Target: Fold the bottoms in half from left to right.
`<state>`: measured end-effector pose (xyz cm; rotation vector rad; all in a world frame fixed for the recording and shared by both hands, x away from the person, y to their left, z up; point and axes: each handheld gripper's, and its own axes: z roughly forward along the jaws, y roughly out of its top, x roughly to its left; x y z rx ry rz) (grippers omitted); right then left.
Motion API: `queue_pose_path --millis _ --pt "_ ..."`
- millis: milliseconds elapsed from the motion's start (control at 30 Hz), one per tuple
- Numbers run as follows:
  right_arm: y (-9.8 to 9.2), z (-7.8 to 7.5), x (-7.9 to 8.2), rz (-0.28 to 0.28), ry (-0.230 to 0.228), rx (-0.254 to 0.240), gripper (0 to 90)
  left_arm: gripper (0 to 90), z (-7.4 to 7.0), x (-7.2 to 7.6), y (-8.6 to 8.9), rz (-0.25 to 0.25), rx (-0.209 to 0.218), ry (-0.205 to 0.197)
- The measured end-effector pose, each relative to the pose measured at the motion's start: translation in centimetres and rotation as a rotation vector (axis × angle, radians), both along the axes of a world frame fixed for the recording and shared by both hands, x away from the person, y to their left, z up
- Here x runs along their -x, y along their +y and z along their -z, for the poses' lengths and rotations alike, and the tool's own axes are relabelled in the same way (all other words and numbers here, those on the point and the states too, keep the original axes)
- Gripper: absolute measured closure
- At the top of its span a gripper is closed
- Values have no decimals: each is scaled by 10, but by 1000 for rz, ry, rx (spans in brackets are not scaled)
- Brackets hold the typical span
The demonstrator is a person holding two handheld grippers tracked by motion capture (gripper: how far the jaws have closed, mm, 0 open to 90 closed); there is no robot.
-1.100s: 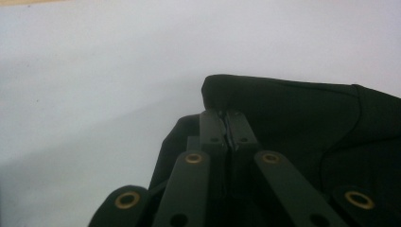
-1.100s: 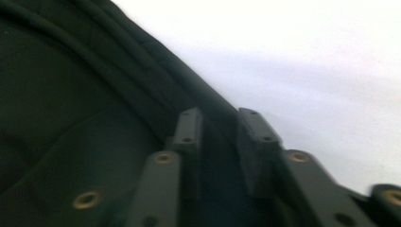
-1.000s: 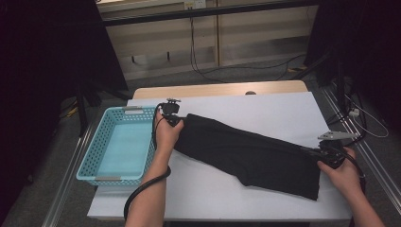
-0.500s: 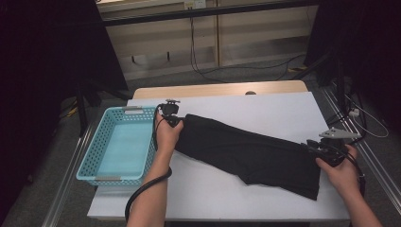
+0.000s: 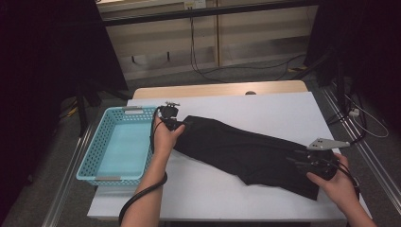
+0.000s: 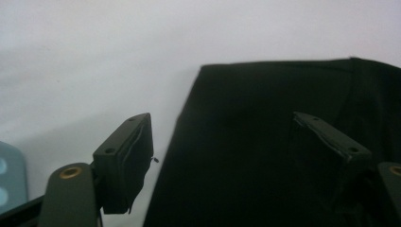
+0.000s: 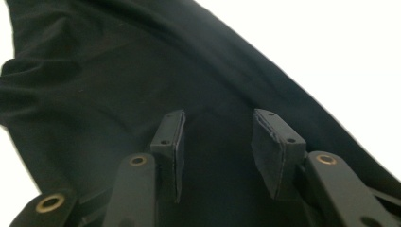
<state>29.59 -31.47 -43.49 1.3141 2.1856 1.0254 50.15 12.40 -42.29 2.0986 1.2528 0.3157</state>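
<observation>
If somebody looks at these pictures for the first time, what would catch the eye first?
First, the long black garment lying diagonally across the white table. Next, the empty light-blue basket at the table's left edge. Then the two hand-held grippers at the garment's ends: the left hand-held gripper and the right hand-held gripper, both with jaws just opened and apart over the cloth.

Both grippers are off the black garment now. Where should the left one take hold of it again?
Probably the garment's straight end edge beside the basket. It lies flat on the white table, so slide one jaw of the left gripper, open now, under from the basket side.
</observation>
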Motion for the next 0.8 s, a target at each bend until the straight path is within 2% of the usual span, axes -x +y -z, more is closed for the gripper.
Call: queue_pose_path --millis 200,367,433,533,667,767,800 --pt "12 -1 5 -35 24 -18 610 184 -2 12 2 23 15 2" --pt "26 -2 14 -90 34 -40 662 178 -2 26 1 50 22 -15" --pt "32 -2 18 -109 36 -52 663 172 -3 31 0 65 18 -18" --pt "42 -1 21 -138 32 -61 659 160 -2 39 1 69 44 -6" --pt "58 3 19 -191 35 -77 649 157 0 47 1 64 41 -21" --pt "67 7 19 -232 40 -85 583 157 1 51 -1 81 39 -32" --pt "70 8 19 -248 39 -85 573 156 1 52 -1 86 39 -24"
